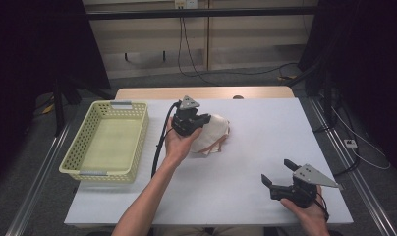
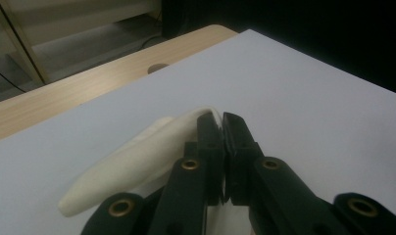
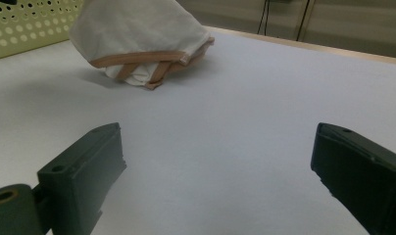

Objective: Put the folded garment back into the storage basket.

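One basket [image 1: 106, 142], pale yellow-green plastic w/ perforated walls, sits at the left edge of the white table [image 1: 245, 162], long axis running near-to-far; nothing shows inside it. In the right gripper view its holed wall [image 3: 29, 24] is at top left.

One cloth bag [image 1: 212, 132], cream w/ tan straps, lies just right of the basket, near table centre, towards the far side. Bunched up, so can't call a clear heading from the high view. In the right gripper view the bag [image 3: 137, 39] slumps w/ its strapped edge down on the table, straps [image 3: 147, 63] crossing along the bottom. In the left gripper view a cream fold of the bag [image 2: 137, 156] runs as a long ridge from lower left up to the jaw tips.

Two grippers. Left gripper [image 1: 199, 120] is on the bag's left side, person's left hand [image 1: 179, 142] wrapped round it; left gripper [image 2: 221, 125] jaws are pressed nearly together w/ cloth pinched between the tips.

Right gripper [image 1: 276, 172] is at the near right of the table, well apart from the bag, held in the right hand [image 1: 309, 214]. Its jaws stand wide, w/ bare table between them; right gripper [image 3: 220, 142] points towards the bag.
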`<state>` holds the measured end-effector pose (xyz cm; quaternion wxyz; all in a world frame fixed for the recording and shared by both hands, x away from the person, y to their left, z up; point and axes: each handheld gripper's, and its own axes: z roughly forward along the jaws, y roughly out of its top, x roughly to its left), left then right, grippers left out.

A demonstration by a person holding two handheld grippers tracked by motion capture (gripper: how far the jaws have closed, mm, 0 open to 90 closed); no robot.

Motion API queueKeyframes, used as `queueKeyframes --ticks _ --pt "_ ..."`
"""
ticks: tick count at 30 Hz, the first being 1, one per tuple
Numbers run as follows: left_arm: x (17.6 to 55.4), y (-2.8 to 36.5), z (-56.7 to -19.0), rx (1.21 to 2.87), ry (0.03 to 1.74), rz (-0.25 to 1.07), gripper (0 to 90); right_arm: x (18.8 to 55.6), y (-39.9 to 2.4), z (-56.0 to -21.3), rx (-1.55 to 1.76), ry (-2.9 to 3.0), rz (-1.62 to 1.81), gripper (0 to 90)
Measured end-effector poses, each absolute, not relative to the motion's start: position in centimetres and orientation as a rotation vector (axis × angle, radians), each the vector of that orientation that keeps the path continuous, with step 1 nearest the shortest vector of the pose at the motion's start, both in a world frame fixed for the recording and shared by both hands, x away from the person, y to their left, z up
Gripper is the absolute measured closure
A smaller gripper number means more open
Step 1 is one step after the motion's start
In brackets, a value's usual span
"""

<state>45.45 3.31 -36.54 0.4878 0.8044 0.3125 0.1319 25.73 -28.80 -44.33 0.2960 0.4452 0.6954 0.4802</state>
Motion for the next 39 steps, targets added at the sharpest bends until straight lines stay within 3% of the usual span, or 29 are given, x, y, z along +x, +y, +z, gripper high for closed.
queueKeyframes --ticks 39 --pt "42.2 8.5 -31.8 1.875 0.696 0.472 87.7 25.7 -28.7 -44.3 1.172 1.853 1.288 3.7"
